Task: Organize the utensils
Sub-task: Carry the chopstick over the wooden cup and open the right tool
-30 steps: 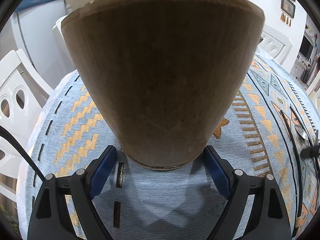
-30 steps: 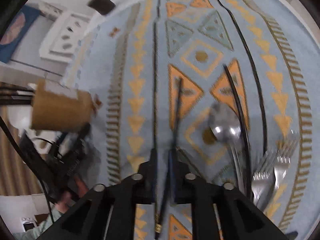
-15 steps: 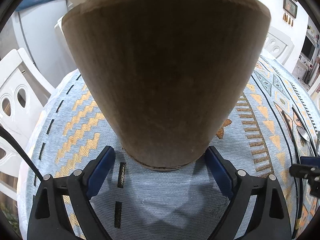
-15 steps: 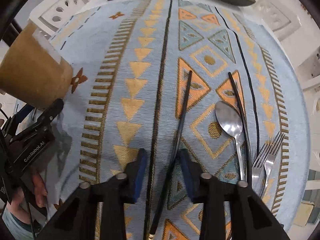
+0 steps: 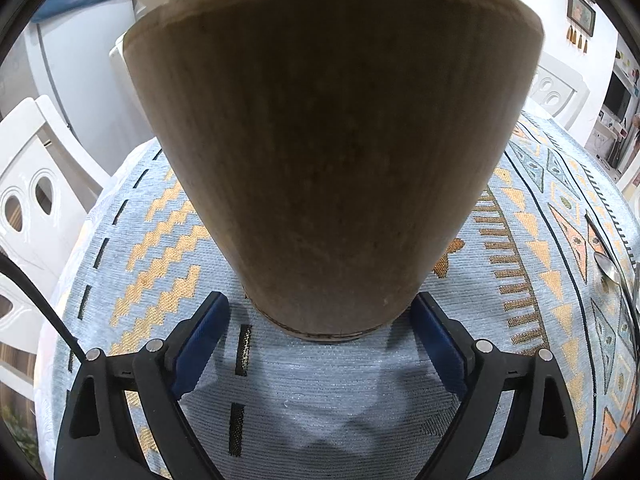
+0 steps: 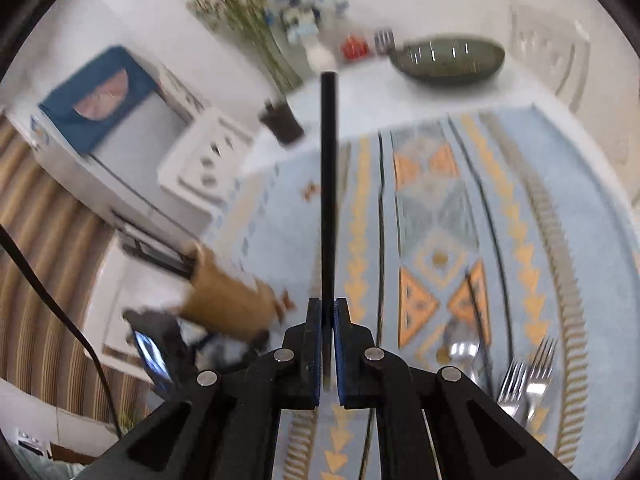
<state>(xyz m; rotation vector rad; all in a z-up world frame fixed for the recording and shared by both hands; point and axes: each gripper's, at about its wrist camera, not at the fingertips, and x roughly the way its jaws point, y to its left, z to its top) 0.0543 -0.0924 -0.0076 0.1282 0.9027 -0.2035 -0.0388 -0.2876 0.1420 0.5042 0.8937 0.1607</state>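
While two forks (image 6: 528,376) lie | right hand-held gripper (image 6: 328,312) clamps one chopstick (image 6: 329,184)

The left tool (image 5: 320,332) has its blue pads (image 5: 200,340) spread on either side of the base of a brown paper cup (image 5: 328,152). The left pad stands clear of the cup; the right pad sits right at the cup's foot, contact unclear. The cup rises straight ahead of the tool, standing on the desk's patterned blue cloth (image 5: 320,400). Far right of the tool lies a spoon (image 5: 608,268). Left of it stands a white chair (image 5: 36,200).
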